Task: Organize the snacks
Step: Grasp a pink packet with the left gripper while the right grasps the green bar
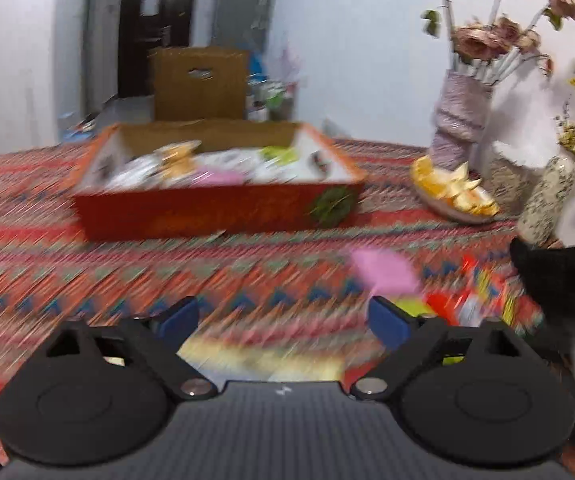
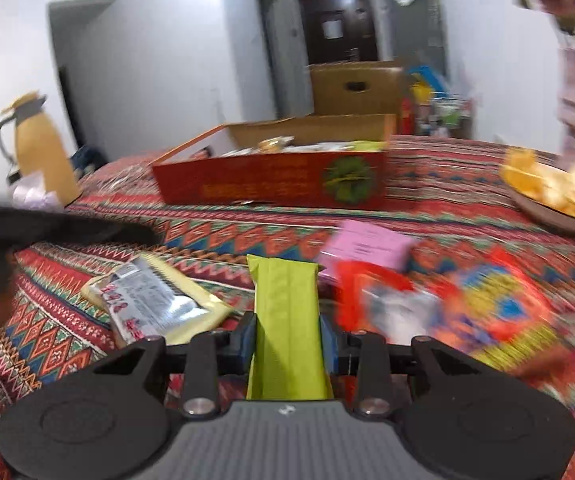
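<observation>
A lime-green snack bar (image 2: 287,320) is clamped between the blue pads (image 2: 328,344) of the right gripper (image 2: 287,342), its length pointing away from the camera, above the patterned cloth (image 2: 67,344). Just left of it, a silver packet (image 2: 147,300) is seen lying on a pale yellow packet (image 2: 195,300). To the right, a red packet (image 2: 355,292) and a blurred orange and yellow bag (image 2: 499,308) are spread on the cloth, with a pink packet (image 2: 367,244) behind them. Farther back, the red box (image 2: 271,180) is seen standing open, with several snacks already inside. A plate of yellow chips (image 2: 559,196) is set at the right edge, and a yellow jug (image 2: 43,148) at the left.

In the left wrist view, the left gripper (image 1: 283,318) is held wide open above the cloth (image 1: 87,272), with nothing between its pads (image 1: 387,320). The pink packet (image 1: 383,272) and the red packet (image 1: 455,304) are seen just beyond its right finger, much blurred. The box (image 1: 215,208) is placed ahead, well apart, with the chips (image 1: 455,192) and a vase of flowers (image 1: 463,116) to its right.
</observation>
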The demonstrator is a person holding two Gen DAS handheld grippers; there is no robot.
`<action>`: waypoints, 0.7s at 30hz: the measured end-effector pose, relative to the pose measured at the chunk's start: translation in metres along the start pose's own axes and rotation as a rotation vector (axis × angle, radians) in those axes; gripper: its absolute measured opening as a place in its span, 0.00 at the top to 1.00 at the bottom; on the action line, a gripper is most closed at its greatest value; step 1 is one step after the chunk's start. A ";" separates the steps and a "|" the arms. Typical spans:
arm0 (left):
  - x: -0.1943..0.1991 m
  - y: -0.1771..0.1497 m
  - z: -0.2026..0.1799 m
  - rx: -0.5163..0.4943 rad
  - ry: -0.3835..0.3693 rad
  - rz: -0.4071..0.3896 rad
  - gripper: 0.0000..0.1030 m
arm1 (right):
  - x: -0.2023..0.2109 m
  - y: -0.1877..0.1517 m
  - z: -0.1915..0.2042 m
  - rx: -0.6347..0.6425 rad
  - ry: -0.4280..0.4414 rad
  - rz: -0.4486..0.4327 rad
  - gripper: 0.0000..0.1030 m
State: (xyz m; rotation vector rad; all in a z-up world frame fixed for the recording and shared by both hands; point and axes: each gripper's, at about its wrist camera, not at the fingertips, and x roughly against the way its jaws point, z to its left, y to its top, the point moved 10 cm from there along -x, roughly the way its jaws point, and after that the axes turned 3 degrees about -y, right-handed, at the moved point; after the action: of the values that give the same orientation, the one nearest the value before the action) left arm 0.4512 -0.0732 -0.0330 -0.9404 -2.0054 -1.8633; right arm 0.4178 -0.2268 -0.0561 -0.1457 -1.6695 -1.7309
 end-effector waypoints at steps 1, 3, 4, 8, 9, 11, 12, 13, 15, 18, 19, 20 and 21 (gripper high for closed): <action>-0.016 0.007 -0.012 -0.019 -0.027 0.006 0.21 | 0.012 -0.003 -0.009 -0.022 -0.016 -0.010 0.69; -0.050 0.016 -0.038 -0.080 -0.054 0.031 0.28 | 0.033 -0.011 -0.021 -0.065 -0.039 -0.021 0.69; -0.066 0.019 -0.049 -0.116 -0.076 0.040 0.28 | 0.045 -0.015 -0.025 -0.075 -0.056 -0.026 0.69; -0.123 0.015 -0.080 -0.139 -0.100 0.130 0.27 | 0.089 -0.024 -0.039 -0.115 -0.097 -0.062 0.69; -0.133 0.012 -0.086 -0.150 -0.101 0.141 0.26 | 0.098 -0.025 -0.045 -0.130 -0.114 -0.074 0.69; -0.146 0.004 -0.090 -0.173 -0.042 0.158 0.24 | 0.111 -0.023 -0.057 -0.155 -0.151 -0.098 0.69; -0.150 -0.001 -0.093 -0.182 -0.031 0.172 0.25 | 0.115 -0.022 -0.063 -0.162 -0.168 -0.107 0.68; -0.151 -0.006 -0.093 -0.183 -0.030 0.180 0.32 | 0.118 -0.022 -0.068 -0.169 -0.183 -0.116 0.68; -0.142 -0.009 -0.092 -0.211 -0.028 0.155 0.40 | 0.123 -0.021 -0.076 -0.178 -0.192 -0.127 0.68; -0.116 -0.013 -0.079 -0.146 -0.032 0.180 0.40 | 0.123 -0.016 -0.076 -0.175 -0.179 -0.140 0.68; -0.101 -0.011 -0.073 -0.131 -0.034 0.159 0.40 | 0.122 -0.015 -0.074 -0.172 -0.168 -0.144 0.69; -0.085 -0.011 -0.068 -0.120 -0.031 0.134 0.40 | 0.120 -0.013 -0.071 -0.168 -0.158 -0.148 0.69; -0.064 -0.011 -0.059 -0.104 -0.026 0.107 0.40 | 0.117 -0.013 -0.068 -0.166 -0.149 -0.151 0.69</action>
State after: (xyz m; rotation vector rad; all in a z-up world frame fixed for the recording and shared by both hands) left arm 0.4790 -0.1478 -0.0700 -1.0830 -1.8493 -1.9218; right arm 0.3508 -0.3375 -0.0143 -0.2359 -1.6767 -2.0155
